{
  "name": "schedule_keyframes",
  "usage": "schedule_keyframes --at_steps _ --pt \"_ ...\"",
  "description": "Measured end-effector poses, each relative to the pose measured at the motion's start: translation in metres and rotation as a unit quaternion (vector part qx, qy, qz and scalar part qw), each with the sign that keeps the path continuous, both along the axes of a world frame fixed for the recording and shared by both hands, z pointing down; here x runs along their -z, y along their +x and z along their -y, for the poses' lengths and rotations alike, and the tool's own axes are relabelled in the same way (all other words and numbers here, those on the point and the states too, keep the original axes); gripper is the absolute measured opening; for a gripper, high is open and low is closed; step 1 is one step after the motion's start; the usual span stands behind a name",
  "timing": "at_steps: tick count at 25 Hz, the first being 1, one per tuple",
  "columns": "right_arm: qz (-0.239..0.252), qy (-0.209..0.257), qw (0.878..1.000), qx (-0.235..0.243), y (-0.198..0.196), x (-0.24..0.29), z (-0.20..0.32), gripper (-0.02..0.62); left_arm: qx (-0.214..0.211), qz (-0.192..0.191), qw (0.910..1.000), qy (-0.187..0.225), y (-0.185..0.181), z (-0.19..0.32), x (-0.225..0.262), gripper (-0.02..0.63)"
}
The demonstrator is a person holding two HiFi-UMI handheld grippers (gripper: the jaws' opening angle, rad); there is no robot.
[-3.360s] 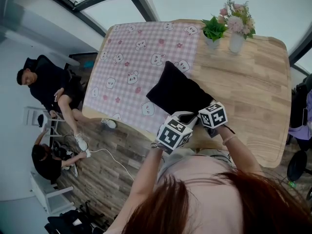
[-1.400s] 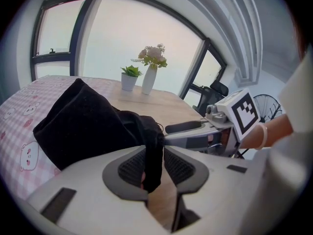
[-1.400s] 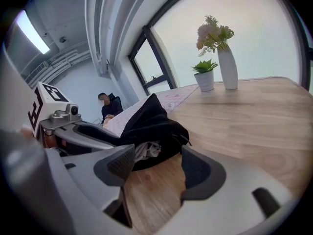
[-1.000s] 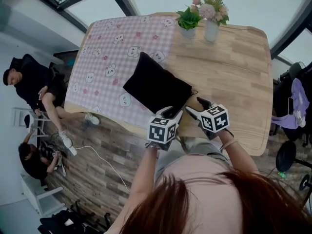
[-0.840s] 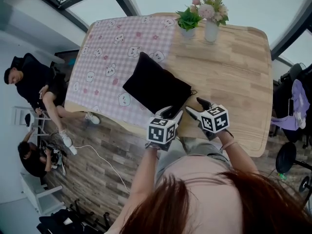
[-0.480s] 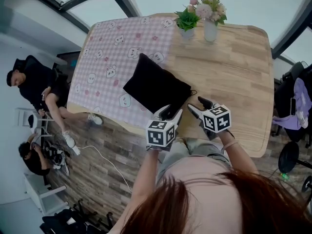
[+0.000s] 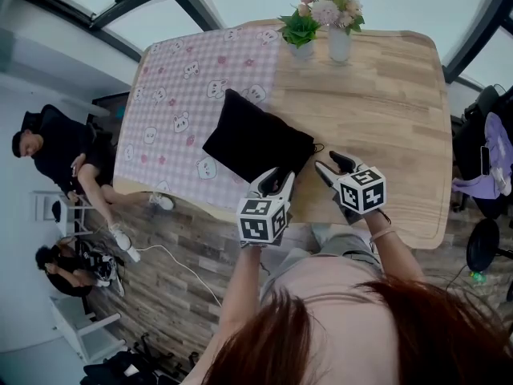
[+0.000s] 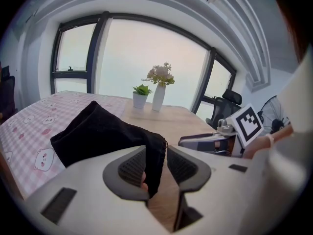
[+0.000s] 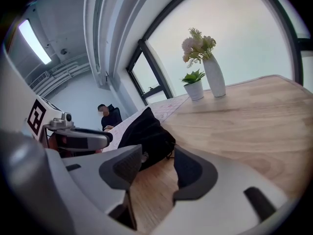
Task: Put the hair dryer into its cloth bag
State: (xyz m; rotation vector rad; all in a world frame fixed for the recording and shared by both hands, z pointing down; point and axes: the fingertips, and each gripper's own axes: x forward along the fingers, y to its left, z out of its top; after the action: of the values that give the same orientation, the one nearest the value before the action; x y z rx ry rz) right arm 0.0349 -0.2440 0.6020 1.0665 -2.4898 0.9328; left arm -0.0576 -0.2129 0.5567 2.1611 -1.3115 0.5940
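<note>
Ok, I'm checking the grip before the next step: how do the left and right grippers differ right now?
The left gripper has the rim of the black bag between its jaws; the right gripper has nothing between its jaws, only the table beyond. The left one sits at the bag's mouth; the right stands beside it, off the cloth. Both have just been closing their jaws.

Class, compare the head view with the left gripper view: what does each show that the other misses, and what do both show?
Only the head view: the plank floor, a seated person off the table's edge, and the left tongs' marker cube. Only the left gripper view: the cloth bag's hem held between those tongs' pads, which have just been closing. Both: the bag, checked tablecloth, plant pot, flower vase and the table.
</note>
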Motion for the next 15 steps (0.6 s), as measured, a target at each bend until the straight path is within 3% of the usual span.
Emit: schedule_keyframes --at_steps 8,15 --pt "-0.006 0.025 0.999 -0.041 0.006 0.020 -0.010 0.181 -0.011 -0.001 0.9997 0.021 -0.009 -0.009 0.017 0.065" --pt "-0.010 0.044 0.997 -0.060 0.006 0.039 -0.027 0.169 -0.017 -0.006 0.9990 0.042 -0.019 -0.023 0.032 0.040"
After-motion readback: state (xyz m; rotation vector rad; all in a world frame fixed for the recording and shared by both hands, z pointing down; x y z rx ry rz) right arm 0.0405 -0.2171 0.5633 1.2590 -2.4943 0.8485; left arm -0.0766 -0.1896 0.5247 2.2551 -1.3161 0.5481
